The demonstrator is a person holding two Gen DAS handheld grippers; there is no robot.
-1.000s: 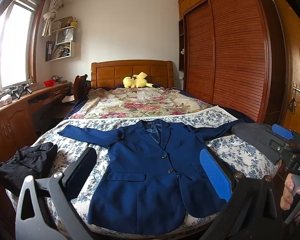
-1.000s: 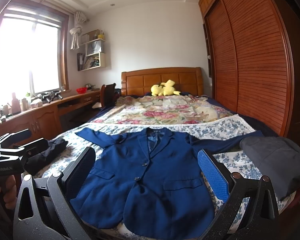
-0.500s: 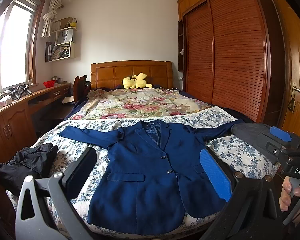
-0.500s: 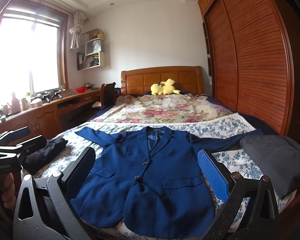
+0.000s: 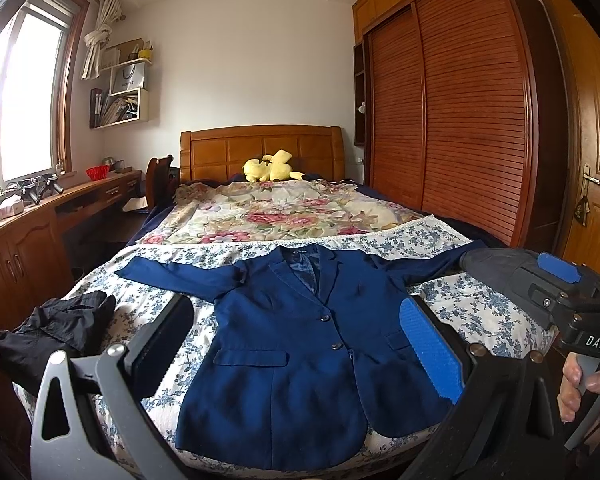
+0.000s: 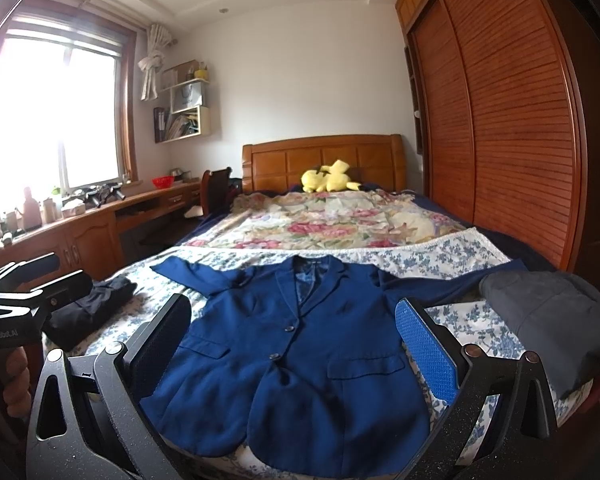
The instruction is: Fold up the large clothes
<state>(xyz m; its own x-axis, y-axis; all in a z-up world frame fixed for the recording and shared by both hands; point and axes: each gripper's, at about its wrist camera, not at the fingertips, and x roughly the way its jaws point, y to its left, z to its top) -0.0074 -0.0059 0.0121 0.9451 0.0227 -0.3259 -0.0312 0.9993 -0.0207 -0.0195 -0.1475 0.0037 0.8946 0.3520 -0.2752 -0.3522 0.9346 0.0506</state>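
A navy blue blazer [image 5: 300, 344] lies flat and face up on the foot of the bed, buttoned, both sleeves spread out sideways; it also shows in the right wrist view [image 6: 300, 356]. My left gripper [image 5: 296, 344] is open and empty, held in the air before the bed's near edge, above the blazer's hem. My right gripper [image 6: 292, 348] is open and empty too, at about the same height, to the right of the left one. Neither touches the cloth.
A black garment [image 5: 56, 324] lies bunched at the bed's left edge. A folded grey garment [image 6: 556, 320] sits at the right edge. A floral quilt [image 5: 284, 212] and yellow plush toy [image 5: 270, 166] lie further back. A wardrobe [image 5: 460, 120] is right, a desk [image 5: 28, 224] left.
Both grippers have drifted very slightly; the bed and blazer sit a touch lower in view. The jaws stay open and the blazer has not moved.
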